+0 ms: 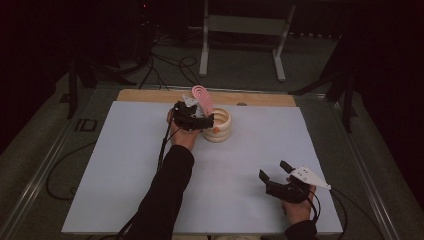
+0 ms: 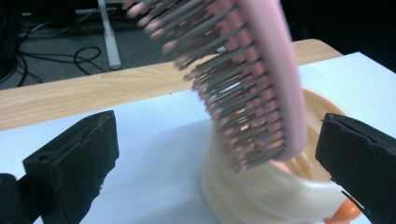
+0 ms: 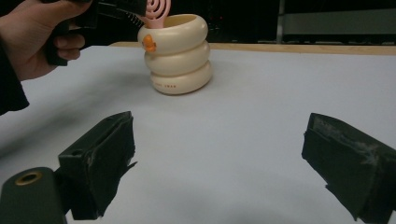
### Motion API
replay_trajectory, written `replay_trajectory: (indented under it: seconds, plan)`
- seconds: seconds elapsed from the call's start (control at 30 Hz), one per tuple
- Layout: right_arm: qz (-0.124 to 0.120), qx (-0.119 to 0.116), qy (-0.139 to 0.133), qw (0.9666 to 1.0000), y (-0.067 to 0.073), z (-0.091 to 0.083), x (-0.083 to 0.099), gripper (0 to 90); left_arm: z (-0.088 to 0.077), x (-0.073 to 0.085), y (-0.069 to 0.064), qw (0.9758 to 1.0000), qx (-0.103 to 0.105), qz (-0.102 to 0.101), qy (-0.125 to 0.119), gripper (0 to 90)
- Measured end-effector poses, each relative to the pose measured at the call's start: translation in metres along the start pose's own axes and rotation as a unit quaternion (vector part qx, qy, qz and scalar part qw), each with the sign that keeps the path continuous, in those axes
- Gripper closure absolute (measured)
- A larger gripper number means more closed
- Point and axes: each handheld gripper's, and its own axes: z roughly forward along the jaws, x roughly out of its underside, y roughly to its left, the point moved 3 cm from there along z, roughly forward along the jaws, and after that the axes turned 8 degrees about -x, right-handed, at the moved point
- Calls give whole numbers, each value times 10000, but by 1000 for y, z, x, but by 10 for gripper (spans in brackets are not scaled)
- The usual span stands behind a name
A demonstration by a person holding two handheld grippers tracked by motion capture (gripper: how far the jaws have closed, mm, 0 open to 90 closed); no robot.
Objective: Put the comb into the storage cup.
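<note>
High view: left gripper (image 1: 201, 120), jaws wide, flanks a pink hairbrush (image 1: 203, 96) standing in a cream holder (image 1: 220, 127) near the table's (image 1: 125, 165) far edge.

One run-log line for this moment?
left gripper: open, jaws either side of pink hairbrush | hairbrush: standing tilted in cream ringed cup | right gripper: open, empty, over white mat

We see the cup (image 1: 218, 125) toward the far middle of the worktop (image 1: 125, 175), on the sheet (image 1: 240, 165) that covers all but a far strip. The brush (image 1: 202, 97) stands in the cup, tilted, its head rising above the rim. Our left gripper (image 1: 192, 117) sits just left of the cup, its jaws either side of the brush without touching. The right gripper (image 1: 275, 176) rests near the front right, well apart from the cup.
</note>
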Motion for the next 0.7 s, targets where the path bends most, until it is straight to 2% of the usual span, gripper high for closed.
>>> replay_trajectory:
  seconds: [0.07, 0.13, 0.2, 0.43, 0.7]
  plan:
    - [5, 3, 2, 10000, 0, 0, 0, 92, -1, 0, 1, 10000, 21, -9, -21, 4]
    - [-1, 4, 9, 10000, 0, 0, 0, 92, -6, 1, 3, 9997, 154, -138, -86, 4]
    - [-10, 1, 7, 10000, 0, 0, 0, 92, -8, 1, 4, 9997, 196, -149, -81, 4]
    - [-14, 1, 13, 10000, 1, 1, 0, 92, -20, 5, 2, 9995, 273, 169, -43, 4]
    - [-15, 8, 16, 10000, 0, 0, 0, 92, -28, 10, 3, 9991, 351, 226, -72, 4]
